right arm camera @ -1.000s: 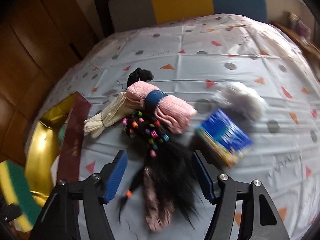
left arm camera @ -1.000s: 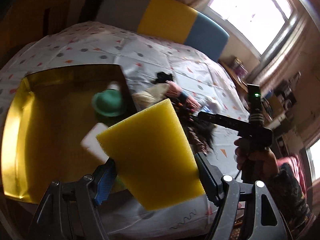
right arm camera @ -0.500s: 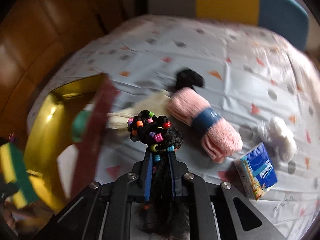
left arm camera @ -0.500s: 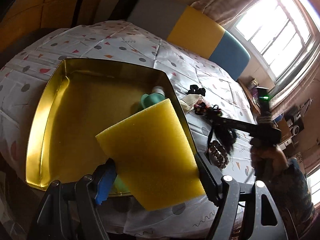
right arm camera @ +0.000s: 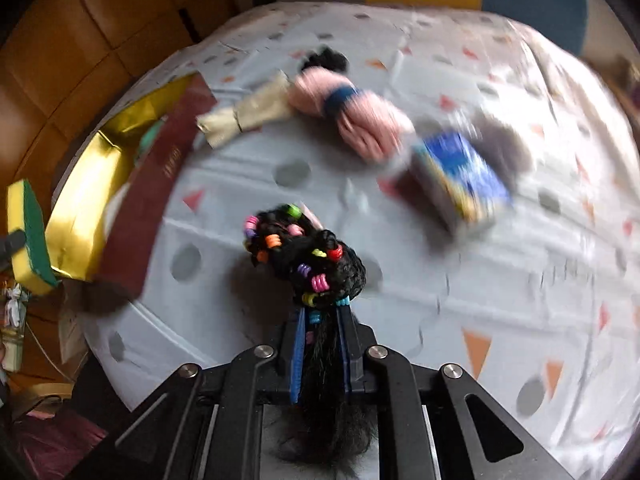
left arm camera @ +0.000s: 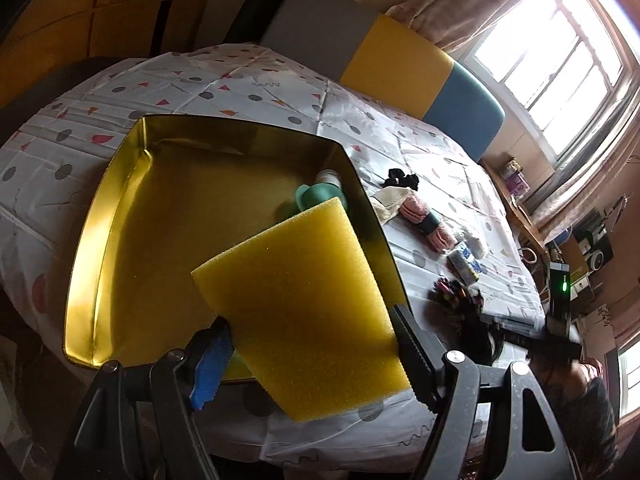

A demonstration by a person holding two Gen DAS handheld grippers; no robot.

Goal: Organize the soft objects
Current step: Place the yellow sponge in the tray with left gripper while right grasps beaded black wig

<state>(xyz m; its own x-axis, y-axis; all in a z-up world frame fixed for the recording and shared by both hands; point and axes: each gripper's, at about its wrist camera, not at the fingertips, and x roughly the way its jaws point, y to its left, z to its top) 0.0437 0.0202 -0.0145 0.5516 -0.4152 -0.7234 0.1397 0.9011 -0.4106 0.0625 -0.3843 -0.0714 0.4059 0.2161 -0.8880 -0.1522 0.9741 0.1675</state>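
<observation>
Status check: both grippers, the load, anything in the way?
Left gripper shut on sponge. Right gripper shut on hairpiece. Tray open, nothing blocking.

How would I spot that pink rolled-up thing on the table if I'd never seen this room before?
Start at the gold tray on the patterned tablecloth and look just past its right wall. There, between a cream cloth bundle and a blue tissue packet, lies the pink roll. It alone is fuzzy pink with a dark blue band around its middle.

Left gripper (left arm camera: pixel 308 356) clamped on yellow sponge (left arm camera: pixel 304 308), held tilted. Right gripper (right arm camera: pixel 322 344) pinched tight on black beaded hairpiece (right arm camera: pixel 308 264), raised.
</observation>
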